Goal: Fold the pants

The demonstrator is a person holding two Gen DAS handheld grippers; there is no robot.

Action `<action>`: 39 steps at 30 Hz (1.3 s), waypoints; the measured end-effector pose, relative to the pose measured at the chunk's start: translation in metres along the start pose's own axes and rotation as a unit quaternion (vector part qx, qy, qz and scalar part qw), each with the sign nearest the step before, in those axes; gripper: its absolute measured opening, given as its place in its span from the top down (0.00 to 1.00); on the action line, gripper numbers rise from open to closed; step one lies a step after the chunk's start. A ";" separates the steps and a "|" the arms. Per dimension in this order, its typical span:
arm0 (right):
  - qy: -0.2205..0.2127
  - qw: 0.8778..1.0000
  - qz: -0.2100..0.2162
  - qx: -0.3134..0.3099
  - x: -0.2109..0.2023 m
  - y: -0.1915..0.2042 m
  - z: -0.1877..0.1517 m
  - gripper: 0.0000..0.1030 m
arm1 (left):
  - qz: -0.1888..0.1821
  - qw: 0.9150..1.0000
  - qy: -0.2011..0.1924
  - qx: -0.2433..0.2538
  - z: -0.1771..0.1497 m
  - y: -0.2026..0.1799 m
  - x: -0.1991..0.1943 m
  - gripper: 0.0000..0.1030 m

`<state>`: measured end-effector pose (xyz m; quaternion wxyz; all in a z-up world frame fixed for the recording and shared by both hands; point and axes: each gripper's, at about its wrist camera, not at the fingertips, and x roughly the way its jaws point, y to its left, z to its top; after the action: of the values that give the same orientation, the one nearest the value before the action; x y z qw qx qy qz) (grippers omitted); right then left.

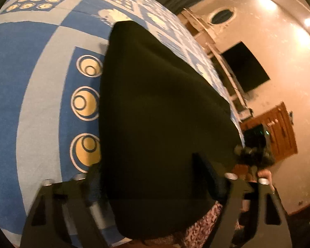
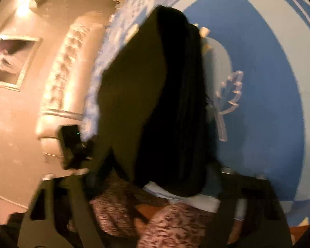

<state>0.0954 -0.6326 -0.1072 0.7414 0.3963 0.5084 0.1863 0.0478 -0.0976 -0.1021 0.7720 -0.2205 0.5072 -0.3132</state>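
The black pants [image 1: 161,113] hang as a wide dark panel over the blue patterned bedspread [image 1: 41,82]. My left gripper [image 1: 148,177] is shut on the pants' near edge, and the cloth drapes between its fingers. In the right wrist view the pants [image 2: 165,103] show as a bunched, folded dark mass lifted above the bedspread [image 2: 268,82]. My right gripper [image 2: 155,177] is shut on the pants' near edge. The other gripper [image 2: 72,142] shows at the left of that view, at the cloth's far corner.
A beige wall with a dark TV screen [image 1: 246,66] and a wooden cabinet [image 1: 277,132] lies past the bed's edge. A padded headboard [image 2: 68,78] and a framed picture [image 2: 8,60] stand on the other side. The person's patterned clothing [image 2: 155,223] is close below the grippers.
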 end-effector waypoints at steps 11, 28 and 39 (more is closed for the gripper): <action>-0.022 1.000 -0.010 -0.002 0.008 0.008 -0.002 0.49 | 0.064 0.997 -0.022 0.020 0.006 -0.008 -0.002 0.54; -0.015 1.000 -0.020 -0.017 0.040 0.031 0.004 0.49 | 0.108 0.993 -0.050 0.012 0.021 0.009 -0.028 0.56; -0.004 1.000 -0.020 -0.023 0.073 0.047 0.020 0.50 | 0.115 0.991 -0.065 -0.021 0.027 0.039 -0.051 0.56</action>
<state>0.1497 -0.5627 -0.1114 0.7557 0.3697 0.5090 0.1820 0.0686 -0.0336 -0.0845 0.8292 -0.1967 0.4847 -0.1969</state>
